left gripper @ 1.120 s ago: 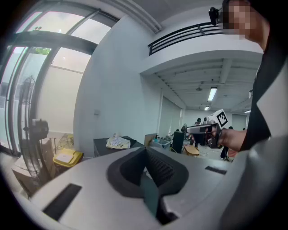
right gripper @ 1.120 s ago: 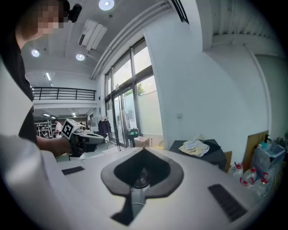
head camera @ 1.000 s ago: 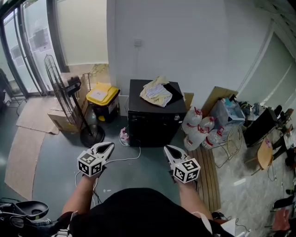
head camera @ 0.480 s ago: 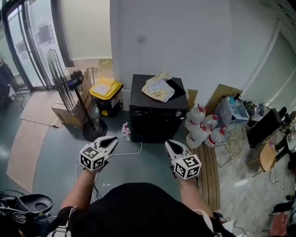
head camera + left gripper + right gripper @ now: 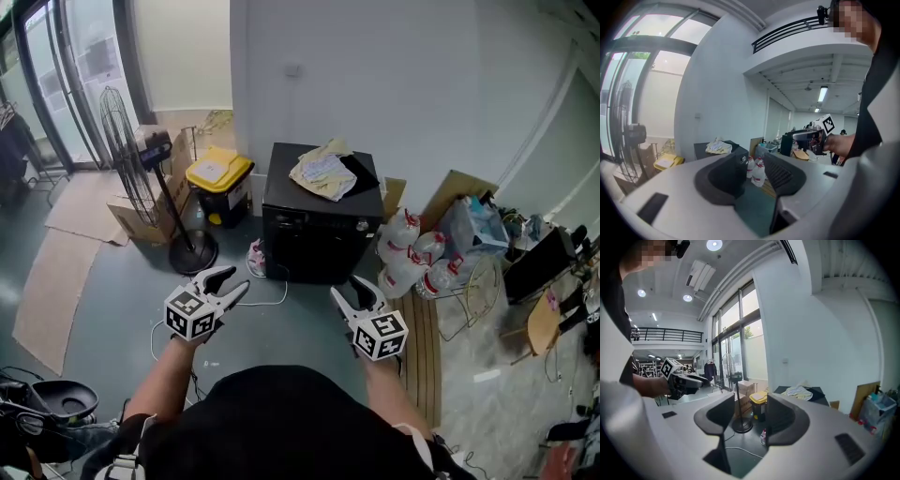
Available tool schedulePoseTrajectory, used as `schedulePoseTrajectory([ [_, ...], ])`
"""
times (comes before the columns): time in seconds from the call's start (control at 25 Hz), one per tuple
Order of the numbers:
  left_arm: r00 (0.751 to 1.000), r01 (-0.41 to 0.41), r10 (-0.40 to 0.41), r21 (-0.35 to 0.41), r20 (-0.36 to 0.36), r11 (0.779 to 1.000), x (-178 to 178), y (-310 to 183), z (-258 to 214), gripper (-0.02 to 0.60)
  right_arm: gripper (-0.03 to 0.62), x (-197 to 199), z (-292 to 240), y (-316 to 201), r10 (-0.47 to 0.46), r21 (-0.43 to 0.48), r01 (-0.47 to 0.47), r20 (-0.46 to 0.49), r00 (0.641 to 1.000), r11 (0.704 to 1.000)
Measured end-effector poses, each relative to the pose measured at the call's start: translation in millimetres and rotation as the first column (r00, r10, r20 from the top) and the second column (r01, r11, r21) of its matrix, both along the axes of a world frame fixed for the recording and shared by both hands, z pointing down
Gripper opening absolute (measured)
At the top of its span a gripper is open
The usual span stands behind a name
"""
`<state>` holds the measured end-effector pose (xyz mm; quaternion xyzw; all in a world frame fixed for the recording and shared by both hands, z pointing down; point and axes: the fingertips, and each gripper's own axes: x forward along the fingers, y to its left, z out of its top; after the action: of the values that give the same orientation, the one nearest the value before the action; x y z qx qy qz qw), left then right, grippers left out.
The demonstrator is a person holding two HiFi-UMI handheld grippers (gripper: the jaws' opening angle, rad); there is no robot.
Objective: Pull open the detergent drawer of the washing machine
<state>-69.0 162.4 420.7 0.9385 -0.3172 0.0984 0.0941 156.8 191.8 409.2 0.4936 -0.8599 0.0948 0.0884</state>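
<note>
Two grippers are hovering side by side: the left gripper [image 5: 236, 280] and right gripper [image 5: 349, 288] have just been opening their jaws, now gaping with nothing between. At twelve o'clock, well apart, the washing machine [image 5: 322, 225] is standing, its drawer indistinct.

The washing machine [image 5: 322, 246] is a squat black box standing upright on the floor [image 5: 112, 281] against the white wall [image 5: 375, 84], front towards the camera. The band [image 5: 314, 223] along the top of its front looks flush; the detergent drawer is too small to pick out.
</note>
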Motion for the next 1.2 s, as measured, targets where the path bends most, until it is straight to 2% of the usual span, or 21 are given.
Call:
schedulePoseTrajectory([
  [0.2,1.0,0.011,-0.011,-0.01,-0.005,1.0,6.3,2.3,0.9,0.186,0.219,7.5,4.5,-2.5,-0.001,-0.013,0.001,0.0,1.0,1.0],
  [0.6,1.0,0.021,-0.021,-0.041,-0.006,0.999,-3.2,-8.8,13.0,0.186,0.225,2.6,25.2,-14.0,0.015,-0.068,-0.014,0.014,1.0,0.998],
  [1.2,0.999,-0.02,0.018,-0.064,-0.027,0.998,-28.2,-97.5,27.3,0.186,0.227,-18.0,26.8,-88.5,0.064,-0.075,-0.065,-0.021,0.998,0.995],
])
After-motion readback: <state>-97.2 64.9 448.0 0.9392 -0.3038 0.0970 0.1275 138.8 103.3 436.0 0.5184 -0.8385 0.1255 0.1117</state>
